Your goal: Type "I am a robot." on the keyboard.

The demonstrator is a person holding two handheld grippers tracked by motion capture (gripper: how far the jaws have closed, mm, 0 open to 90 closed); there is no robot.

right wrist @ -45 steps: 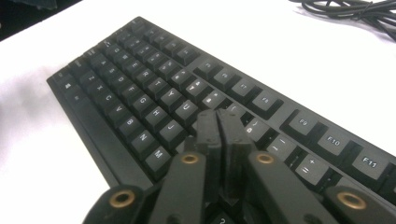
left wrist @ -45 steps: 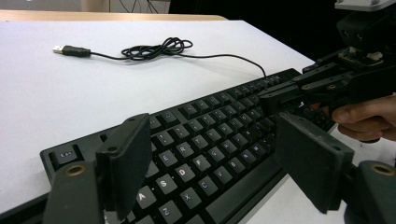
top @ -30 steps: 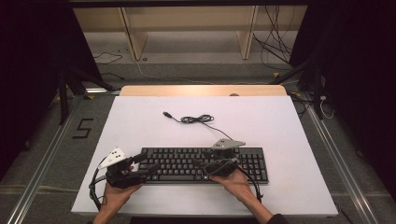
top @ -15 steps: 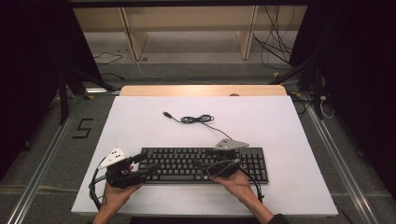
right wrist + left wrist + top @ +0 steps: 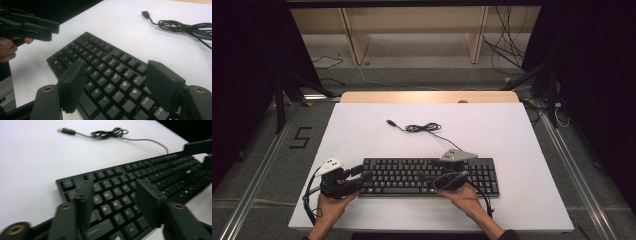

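Keyboard (image 5: 429, 176) lies flat near the desk (image 5: 362, 130) front edge, cable (image 5: 424, 128) coiled behind it. Left claw (image 5: 113, 195) hovers over the keyboard's left end, jaws just closing in, part open, nothing gripped. Right claw (image 5: 116, 82) sits over the mid keys, jaws just widening, holding nothing. Risk: pads come down on keycaps, not the frame, so the grip slips, or an uneven lift tilts the board and drags the cable.

Floor mark (image 5: 300, 137) reads "5"; keyboard (image 5: 105, 75) keycaps show letters, "P" and "K" legible, also "Z".
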